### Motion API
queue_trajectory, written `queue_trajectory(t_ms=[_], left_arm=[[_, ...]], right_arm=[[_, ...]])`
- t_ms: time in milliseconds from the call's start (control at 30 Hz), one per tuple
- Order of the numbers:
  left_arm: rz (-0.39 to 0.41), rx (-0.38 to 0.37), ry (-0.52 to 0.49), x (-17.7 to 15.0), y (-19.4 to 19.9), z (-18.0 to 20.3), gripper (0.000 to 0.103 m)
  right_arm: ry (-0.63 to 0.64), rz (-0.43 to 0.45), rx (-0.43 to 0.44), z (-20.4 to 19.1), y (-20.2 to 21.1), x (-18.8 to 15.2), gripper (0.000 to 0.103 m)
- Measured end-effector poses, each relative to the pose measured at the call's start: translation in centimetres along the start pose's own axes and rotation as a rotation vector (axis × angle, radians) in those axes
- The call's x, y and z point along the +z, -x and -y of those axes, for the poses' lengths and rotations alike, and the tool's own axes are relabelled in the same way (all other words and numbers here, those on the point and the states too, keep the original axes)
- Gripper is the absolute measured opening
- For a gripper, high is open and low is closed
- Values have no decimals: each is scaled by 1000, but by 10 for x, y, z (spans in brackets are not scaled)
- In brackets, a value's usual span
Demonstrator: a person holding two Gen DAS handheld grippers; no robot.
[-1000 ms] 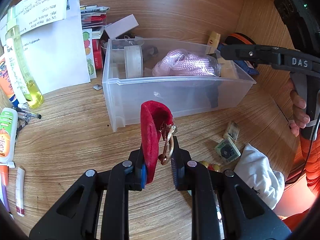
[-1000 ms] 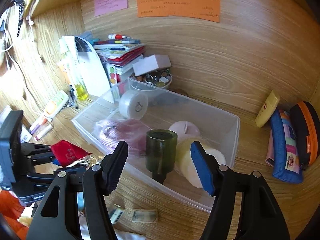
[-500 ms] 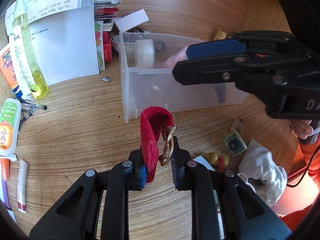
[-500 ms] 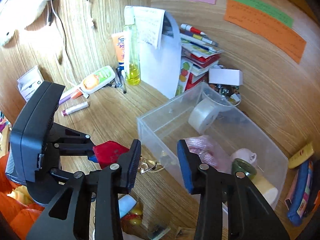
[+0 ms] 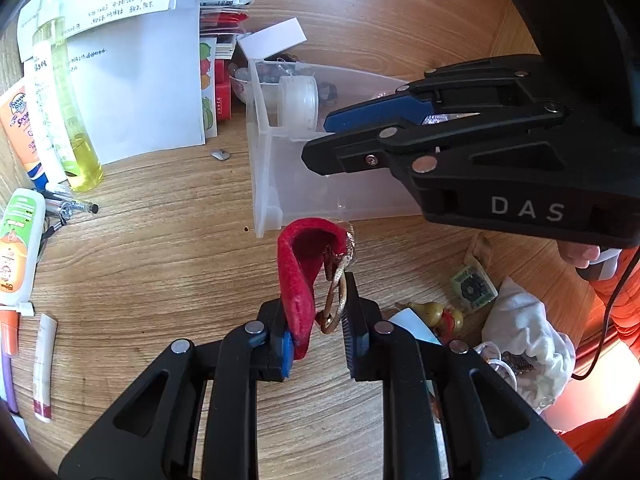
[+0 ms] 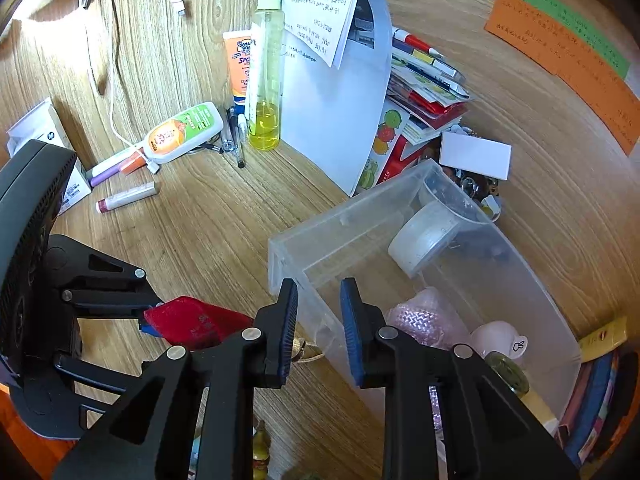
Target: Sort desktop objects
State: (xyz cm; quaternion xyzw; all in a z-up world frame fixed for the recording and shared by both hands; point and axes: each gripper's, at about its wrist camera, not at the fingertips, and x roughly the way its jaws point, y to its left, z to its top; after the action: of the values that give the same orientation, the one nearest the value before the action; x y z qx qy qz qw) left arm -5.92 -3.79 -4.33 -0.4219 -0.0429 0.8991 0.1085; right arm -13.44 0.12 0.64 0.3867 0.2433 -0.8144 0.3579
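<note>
The left hand-held gripper was clamped on a folded red felt pouch with a gold-coloured metal ring, pinching its lower end between the blue-padded fingers so that the pouch stood upright above the wooden desktop, just in front of the near corner of a clear plastic storage bin. In the right wrist view the same pouch appeared at the tip of the left gripper, beside the bin's short end wall. The right hand-held gripper had its jaws slightly parted and gripped nothing; its two fingers straddled the near corner of the bin, one outside the wall and one over the interior. Seen from the left wrist, the right gripper reached across the top of the bin from the right. Inside the bin lay a roll of translucent white tape, a bundle of pink woven cord in clear wrap, a pale pink round cap and a dark green glass bottle. Behind the bin stood a folded white paper sheet and a stack of colourful booklets. Further left on the desk were a tall clear bottle of yellow liquid, an orange sunscreen tube, a white-and-green lotion tube and several pens.
</note>
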Motion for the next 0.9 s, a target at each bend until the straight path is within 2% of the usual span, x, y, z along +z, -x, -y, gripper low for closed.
queue_trajectory(t_ms=[67,133,333,533,700,767,800,900], left_arm=[[17,14,-1,0,6,0,18],[45,37,-3,1,16,0,12],[122,62,19,0,51,-5,11],[186,73,30,8,74,-7,11],[201,65,26,18,77,-4,11],[209,62,19,23,76,-2,11],[215,58,15,24,79,0,11],[229,50,4,30,81,6,11]], right_arm=[[-19,1,12,3,1,-1,21],[-22,3,9,2,1,-1,21],[-49,16,16,4,1,1,21],[-6,1,-11,-7,-6,-1,21],[5,15,-41,-12,4,-4,30],[2,23,-48,-13,12,-7,44],[0,33,-55,-13,16,-10,48],[-18,58,-68,-11,29,-17,50]])
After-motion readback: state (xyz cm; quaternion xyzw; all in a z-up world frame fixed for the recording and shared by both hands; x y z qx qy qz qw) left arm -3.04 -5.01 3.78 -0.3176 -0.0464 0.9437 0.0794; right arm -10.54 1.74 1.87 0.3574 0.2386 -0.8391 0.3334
